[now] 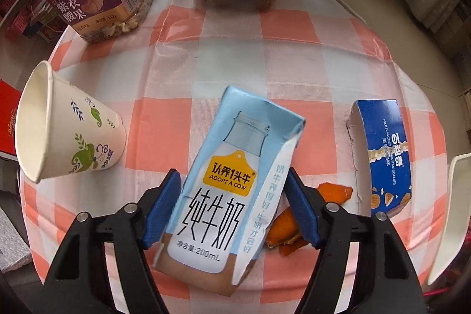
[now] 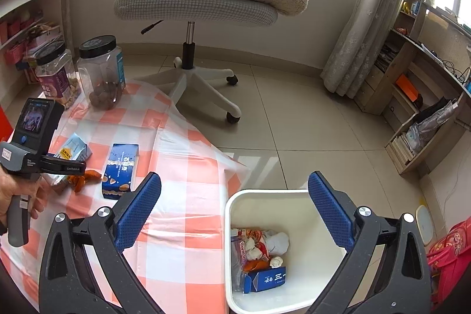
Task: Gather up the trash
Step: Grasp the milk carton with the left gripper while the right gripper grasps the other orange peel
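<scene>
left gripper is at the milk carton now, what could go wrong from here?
1. The left gripper straddles the milk carton slightly askew; the carton could twist or slip when lifted.
2. Orange peel lies against the right-hand finger; it may get dragged.
3. The paper cup stands close; a sideways swing toward it could topple it.

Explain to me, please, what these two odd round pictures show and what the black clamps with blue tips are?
A person holds a hand-held gripper in each hand; a camera on each looks along its two blue fingers. The left view shows the left hand-held gripper closed on a milk carton on the checked tablecloth, near a paper cup, a blue biscuit box, orange peel and two nut jars. The right view shows the right hand-held gripper, open and empty, above a white bin that already holds trash.
</scene>
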The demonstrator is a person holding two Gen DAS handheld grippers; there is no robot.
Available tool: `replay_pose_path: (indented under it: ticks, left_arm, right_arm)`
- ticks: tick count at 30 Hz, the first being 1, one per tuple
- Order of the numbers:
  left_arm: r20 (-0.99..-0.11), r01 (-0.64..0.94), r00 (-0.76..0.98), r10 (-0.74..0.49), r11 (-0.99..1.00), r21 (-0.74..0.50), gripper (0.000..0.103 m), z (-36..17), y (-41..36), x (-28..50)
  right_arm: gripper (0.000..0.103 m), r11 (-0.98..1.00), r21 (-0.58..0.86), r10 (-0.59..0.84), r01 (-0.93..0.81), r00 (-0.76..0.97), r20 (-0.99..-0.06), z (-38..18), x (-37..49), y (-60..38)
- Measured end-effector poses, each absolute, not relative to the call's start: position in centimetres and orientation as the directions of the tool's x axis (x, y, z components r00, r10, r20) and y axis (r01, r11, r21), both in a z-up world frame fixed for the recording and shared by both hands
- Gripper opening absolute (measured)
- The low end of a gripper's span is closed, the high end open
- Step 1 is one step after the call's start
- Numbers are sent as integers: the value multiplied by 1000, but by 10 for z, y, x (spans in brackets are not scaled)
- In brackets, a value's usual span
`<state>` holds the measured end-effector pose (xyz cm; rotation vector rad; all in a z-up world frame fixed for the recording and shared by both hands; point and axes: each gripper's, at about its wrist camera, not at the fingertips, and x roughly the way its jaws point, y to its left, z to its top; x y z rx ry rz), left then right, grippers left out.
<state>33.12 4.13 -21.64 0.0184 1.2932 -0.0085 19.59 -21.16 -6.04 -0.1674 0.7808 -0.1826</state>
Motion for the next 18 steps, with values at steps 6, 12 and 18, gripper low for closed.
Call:
replay_pose_path:
  ticks: [6, 12, 18]
  left_arm:
    - [-925, 25, 379, -29, 999, -22, 58, -167, 57, 269]
    - [-848, 7, 524, -83, 996, -93, 58, -78, 81, 198]
    - [-777, -99, 621, -98, 974, -203, 58, -48, 119, 145]
  right_arm:
    - [96, 984, -177, -153, 34, 680, -717, -76, 202, -187]
    - [96, 994, -102, -61, -32, 611, -789, -109, 235, -144]
    - [88, 987, 39, 111, -154, 493, -863, -140, 252, -80]
